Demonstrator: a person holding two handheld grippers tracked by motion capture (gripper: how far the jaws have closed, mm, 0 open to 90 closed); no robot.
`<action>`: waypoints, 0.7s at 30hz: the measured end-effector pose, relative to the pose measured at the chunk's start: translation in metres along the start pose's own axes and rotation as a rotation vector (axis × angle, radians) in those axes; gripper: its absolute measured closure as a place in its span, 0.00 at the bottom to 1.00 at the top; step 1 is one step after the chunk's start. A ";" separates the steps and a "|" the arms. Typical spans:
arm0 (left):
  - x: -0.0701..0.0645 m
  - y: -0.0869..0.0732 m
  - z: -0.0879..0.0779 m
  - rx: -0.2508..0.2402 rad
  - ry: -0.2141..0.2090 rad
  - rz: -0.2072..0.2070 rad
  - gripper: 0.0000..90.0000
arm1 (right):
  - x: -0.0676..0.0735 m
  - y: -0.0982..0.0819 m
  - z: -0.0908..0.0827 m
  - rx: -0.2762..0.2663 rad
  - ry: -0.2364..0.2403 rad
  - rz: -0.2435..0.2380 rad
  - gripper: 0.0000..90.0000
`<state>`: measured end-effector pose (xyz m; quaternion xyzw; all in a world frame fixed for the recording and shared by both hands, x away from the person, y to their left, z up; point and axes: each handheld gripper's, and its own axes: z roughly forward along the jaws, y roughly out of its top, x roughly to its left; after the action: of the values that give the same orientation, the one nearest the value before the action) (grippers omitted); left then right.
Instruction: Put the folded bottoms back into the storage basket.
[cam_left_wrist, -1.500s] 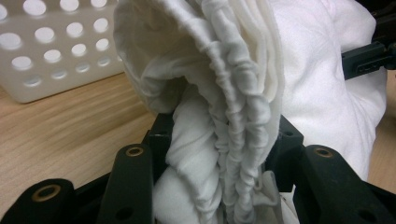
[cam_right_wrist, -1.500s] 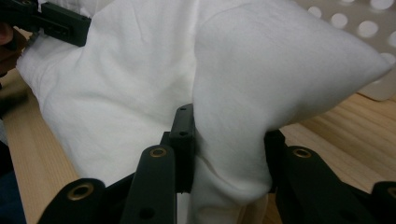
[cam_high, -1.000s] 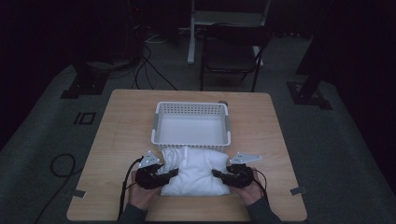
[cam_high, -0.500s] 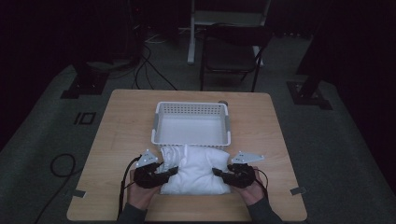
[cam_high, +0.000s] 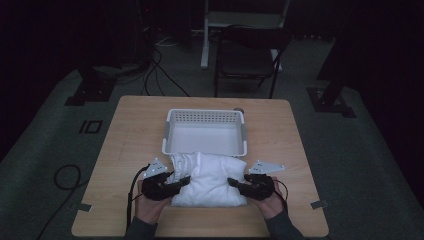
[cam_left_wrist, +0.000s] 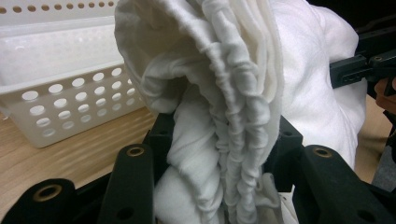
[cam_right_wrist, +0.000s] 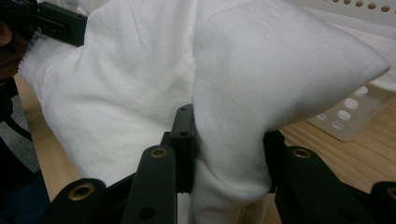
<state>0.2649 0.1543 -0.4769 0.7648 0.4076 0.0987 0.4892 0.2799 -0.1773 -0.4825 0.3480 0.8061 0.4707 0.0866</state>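
A folded white garment (cam_high: 209, 180) lies bunched on the wooden table (cam_high: 130, 135), just in front of a white perforated basket (cam_high: 205, 132). My left gripper (cam_high: 184, 181) is shut on the garment's left side, where its gathered, ribbed edge (cam_left_wrist: 233, 135) runs up between the two black jaws. On the garment's right side, my right gripper (cam_high: 234, 183) is shut on a thick fold of the white cloth (cam_right_wrist: 233, 140). The basket (cam_left_wrist: 60, 98) stands close behind the cloth and looks empty. A hand holds each gripper at the table's near edge.
A dark chair (cam_high: 250, 55) and a white desk leg (cam_high: 205, 35) stand beyond the table's far edge. Cables (cam_high: 160, 65) trail on the grey floor at the back left. Dark stand feet (cam_high: 330, 100) sit on both sides. A small round object (cam_high: 239, 109) lies behind the basket.
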 end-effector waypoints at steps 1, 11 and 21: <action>0.000 0.000 0.000 0.000 0.000 0.000 0.62 | 0.000 0.000 0.000 0.000 0.000 0.000 0.76; -0.003 0.007 -0.005 -0.020 -0.001 0.011 0.62 | 0.002 0.006 -0.005 -0.018 -0.006 -0.012 0.76; -0.003 0.014 -0.009 -0.030 -0.003 0.014 0.62 | 0.004 0.013 -0.010 -0.032 -0.016 -0.027 0.76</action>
<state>0.2652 0.1551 -0.4600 0.7603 0.3999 0.1070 0.5005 0.2790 -0.1774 -0.4657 0.3394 0.8025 0.4794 0.1050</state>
